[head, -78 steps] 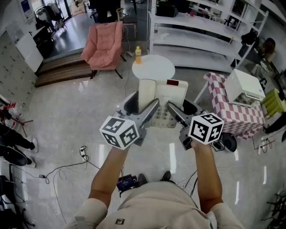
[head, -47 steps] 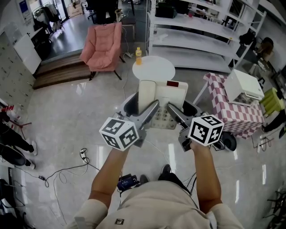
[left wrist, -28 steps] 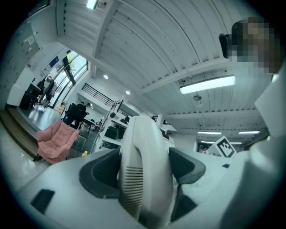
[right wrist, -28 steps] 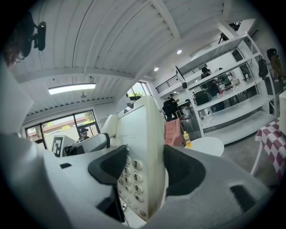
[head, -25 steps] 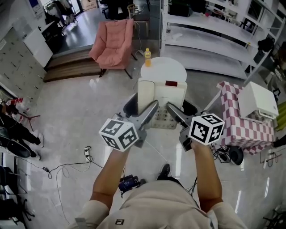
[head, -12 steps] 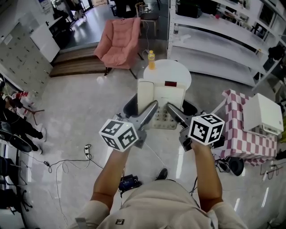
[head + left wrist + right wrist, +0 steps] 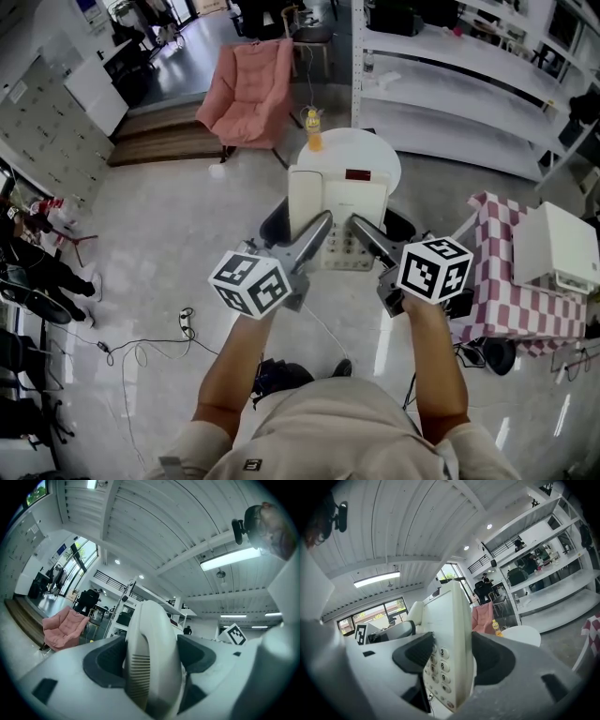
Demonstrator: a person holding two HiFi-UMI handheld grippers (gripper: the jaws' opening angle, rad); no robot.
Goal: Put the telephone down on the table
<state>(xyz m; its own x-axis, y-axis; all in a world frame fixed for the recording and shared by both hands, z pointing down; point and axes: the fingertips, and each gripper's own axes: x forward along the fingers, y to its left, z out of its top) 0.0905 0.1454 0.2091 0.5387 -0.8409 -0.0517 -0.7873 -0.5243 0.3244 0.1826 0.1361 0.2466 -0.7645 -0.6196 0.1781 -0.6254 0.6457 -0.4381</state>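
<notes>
A cream desk telephone (image 7: 342, 214) hangs in the air between both grippers, above the shiny floor. My left gripper (image 7: 300, 222) is shut on its handset side; in the left gripper view the white handset (image 7: 152, 667) fills the gap of the left gripper (image 7: 151, 656). My right gripper (image 7: 380, 227) is shut on the keypad side; in the right gripper view the numbered keys (image 7: 440, 665) sit inside the right gripper (image 7: 450, 660). Just beyond the phone stands a round white table (image 7: 370, 155) with a yellow bottle (image 7: 313, 129) on its left rim.
A pink armchair (image 7: 251, 80) stands at the far left of the table, and white shelving (image 7: 469, 66) runs behind it. A checkered table (image 7: 511, 305) with a white box (image 7: 562, 246) is at the right. Cables (image 7: 141, 352) lie on the floor at the left.
The whole view has shifted: the round table and bottle now lie right behind the phone, the checkered table has slid right. Both grippers keep the same hold on the phone.
</notes>
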